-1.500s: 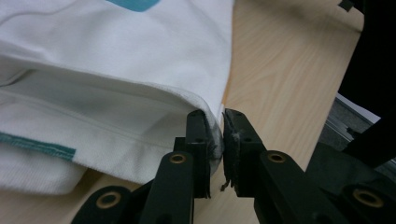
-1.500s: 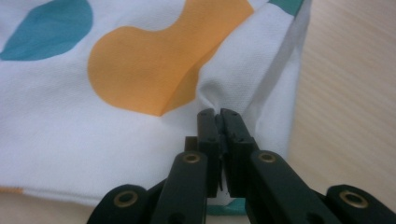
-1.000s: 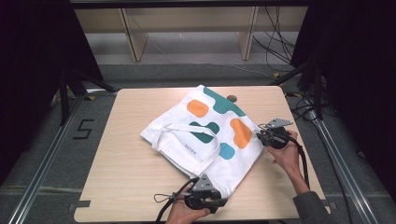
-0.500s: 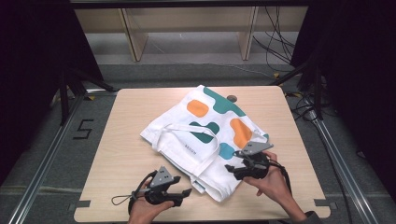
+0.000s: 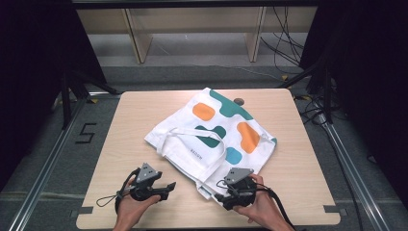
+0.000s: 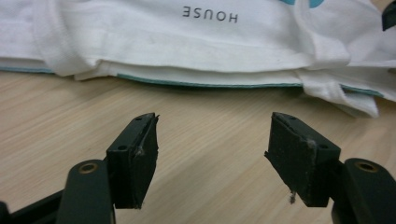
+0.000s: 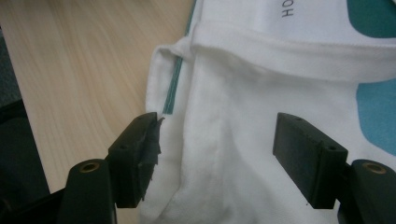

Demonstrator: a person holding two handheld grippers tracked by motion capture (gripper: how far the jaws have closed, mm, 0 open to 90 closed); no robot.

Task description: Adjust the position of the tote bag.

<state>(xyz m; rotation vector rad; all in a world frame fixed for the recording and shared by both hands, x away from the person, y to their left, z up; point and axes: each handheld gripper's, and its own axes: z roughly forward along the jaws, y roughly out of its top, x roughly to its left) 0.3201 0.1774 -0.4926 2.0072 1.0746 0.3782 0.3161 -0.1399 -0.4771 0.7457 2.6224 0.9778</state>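
A white tote bag (image 5: pixel 216 137) with teal and orange blotches lies flat and askew on the wooden table (image 5: pixel 130 125), its handles looped across the printed face.

The left gripper (image 5: pixel 163 186) rests near the table's front edge, just clear of the bag's front hem. Its jaws have just been opening and stand apart over bare wood, nothing between them.

The right gripper (image 5: pixel 220 196) sits at the bag's front corner. Its jaws have likewise just been opening and stand wide, with white cloth lying below them and not pinched.

The print (image 6: pixel 210 15) reads "HOUSE" in part; the rest is cut off. A small dark object (image 5: pixel 238 101) beyond the bag is too small to identify.
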